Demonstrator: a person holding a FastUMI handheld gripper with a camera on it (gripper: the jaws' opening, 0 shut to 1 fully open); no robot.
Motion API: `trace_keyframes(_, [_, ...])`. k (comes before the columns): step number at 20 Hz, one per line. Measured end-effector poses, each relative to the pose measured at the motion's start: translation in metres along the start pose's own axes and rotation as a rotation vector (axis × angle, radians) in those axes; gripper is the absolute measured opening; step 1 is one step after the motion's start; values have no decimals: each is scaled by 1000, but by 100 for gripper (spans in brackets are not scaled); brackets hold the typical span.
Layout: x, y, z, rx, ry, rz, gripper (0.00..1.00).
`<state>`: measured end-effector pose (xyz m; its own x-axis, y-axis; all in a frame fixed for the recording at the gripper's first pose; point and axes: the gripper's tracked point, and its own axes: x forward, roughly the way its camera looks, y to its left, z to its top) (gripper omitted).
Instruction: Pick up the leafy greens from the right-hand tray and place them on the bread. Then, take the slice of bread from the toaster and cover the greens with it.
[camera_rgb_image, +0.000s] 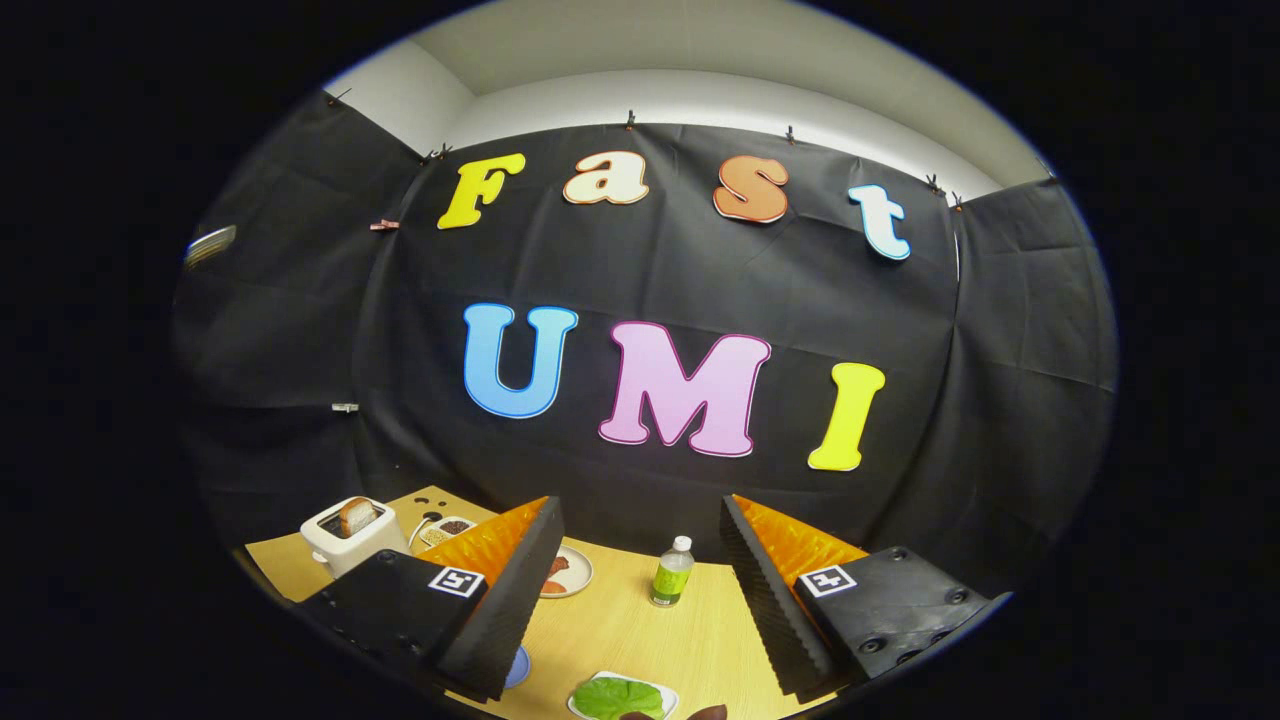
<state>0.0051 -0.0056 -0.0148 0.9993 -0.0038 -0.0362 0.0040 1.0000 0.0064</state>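
Gripper (640, 600): fingers spread wide apart, holding nothing, raised above the table (640, 630).
Greens (617, 697): on a white tray (668, 693) between the fingers.
Toaster (352, 535): beyond the left finger, 1 bread slice (356, 516) standing in its slot.
Bottle (672, 571): upright, ahead between the fingers.

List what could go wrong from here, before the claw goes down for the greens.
1. The claw hangs open, high above the table; the leafy greens lie flat in their tray between and below the fingers, so a shallow descent may pinch nothing.
2. The bottle stands just beyond, between the fingers; a forward swing could tip it.
3. The bread slice juts from the toaster beyond the left finger; a careless pull might drag the toaster.
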Motion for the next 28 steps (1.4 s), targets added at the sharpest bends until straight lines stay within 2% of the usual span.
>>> trace_keyframes(4, [3, 6, -51, -2, 122, 60, 98])
trace_keyframes(13, [-2, 0, -197, -34, 389, 162, 98])
trace_keyframes(21, [-17, 18, -327, -27, 625, 265, 97])
trace_keyframes(27, [-20, 30, -397, -18, 787, 325, 96])
trace_keyframes(28, [-20, 30, -406, -22, 806, 327, 93])
